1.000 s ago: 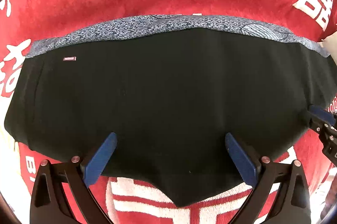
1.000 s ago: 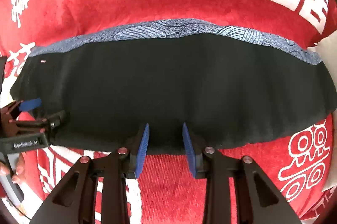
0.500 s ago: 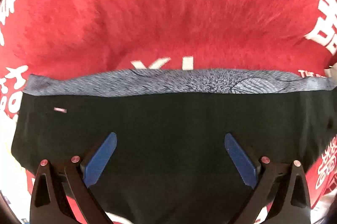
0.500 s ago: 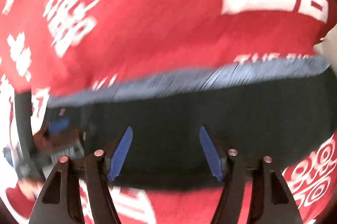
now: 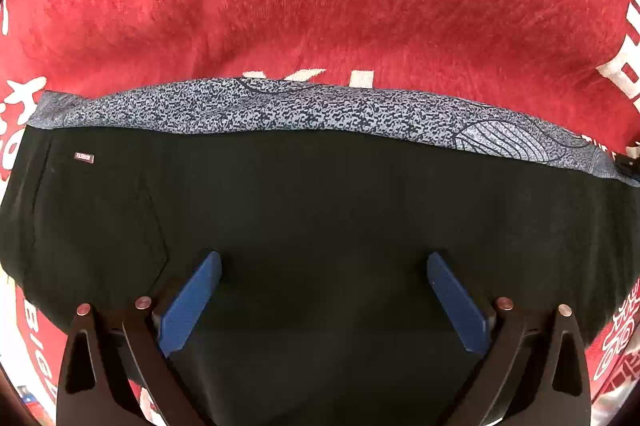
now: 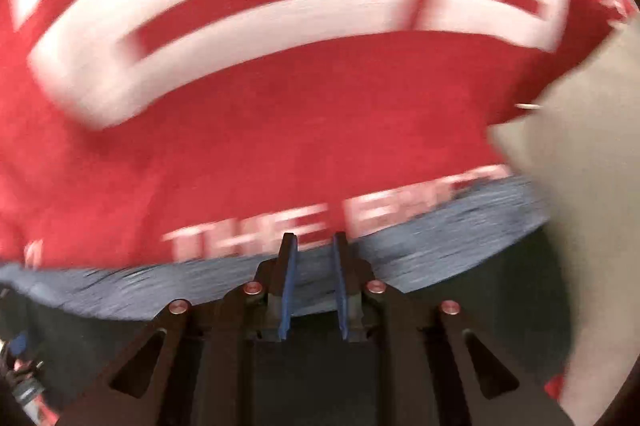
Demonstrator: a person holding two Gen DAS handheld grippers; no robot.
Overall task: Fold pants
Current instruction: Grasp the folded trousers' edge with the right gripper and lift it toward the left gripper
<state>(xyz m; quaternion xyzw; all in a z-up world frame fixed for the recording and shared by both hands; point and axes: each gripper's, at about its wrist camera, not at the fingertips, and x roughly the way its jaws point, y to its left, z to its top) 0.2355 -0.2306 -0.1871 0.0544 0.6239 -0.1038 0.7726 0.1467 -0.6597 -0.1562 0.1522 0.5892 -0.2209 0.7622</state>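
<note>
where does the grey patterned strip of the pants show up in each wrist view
Left wrist: the grey patterned strip runs across the middle, above the black pants and below bare red blanket.
Right wrist: the same strip is blurred, slanting up from lower left to mid right, passing behind the right gripper.
Shared landmark: the white "THE" lettering on the blanket just beyond the strip, at the far right of the left view.

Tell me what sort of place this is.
Probably a home, likely a bed or soft surface: a plush red blanket with white printed characters covers it, and black pants with a grey patterned band lie spread on it.
</note>
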